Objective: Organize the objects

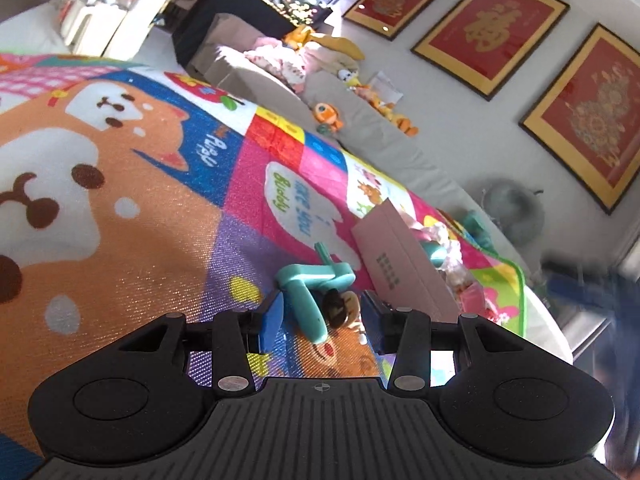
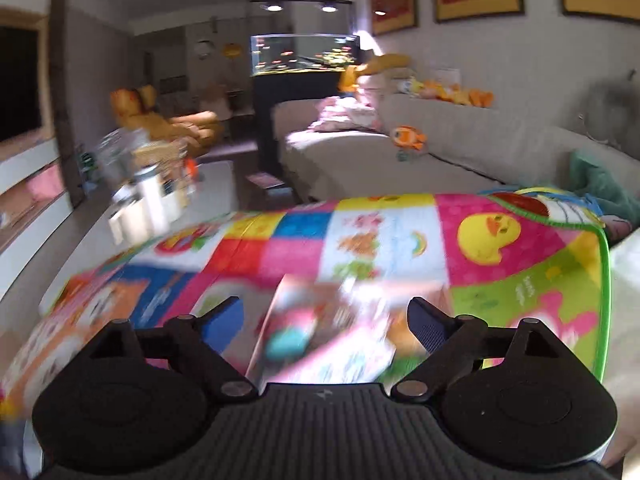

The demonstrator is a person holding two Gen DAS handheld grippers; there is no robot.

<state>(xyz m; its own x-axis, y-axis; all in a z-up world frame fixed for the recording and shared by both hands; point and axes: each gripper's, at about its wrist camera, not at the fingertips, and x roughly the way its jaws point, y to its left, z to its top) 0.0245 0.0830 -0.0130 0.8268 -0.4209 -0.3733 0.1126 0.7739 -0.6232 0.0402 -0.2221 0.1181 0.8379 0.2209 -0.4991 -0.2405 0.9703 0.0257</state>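
Left gripper (image 1: 322, 322): fingers spread wide around a teal toy (image 1: 310, 286) and a brown piece (image 1: 340, 305) on the play mat (image 1: 120, 220). Best centred on one piece before closing. Beyond, pink box (image 1: 400, 264). Right gripper (image 2: 325, 322): fingers wide, empty, above blurred box contents.

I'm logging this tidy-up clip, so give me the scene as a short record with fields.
surface: colourful play mat
between left fingers: teal toy and a dark brown round object, not gripped
container: pink box, open, beside the teal toy
left hand-held gripper: open, low over the mat
right hand-held gripper: open, above the blurred box
background: beige sofa with plush toys
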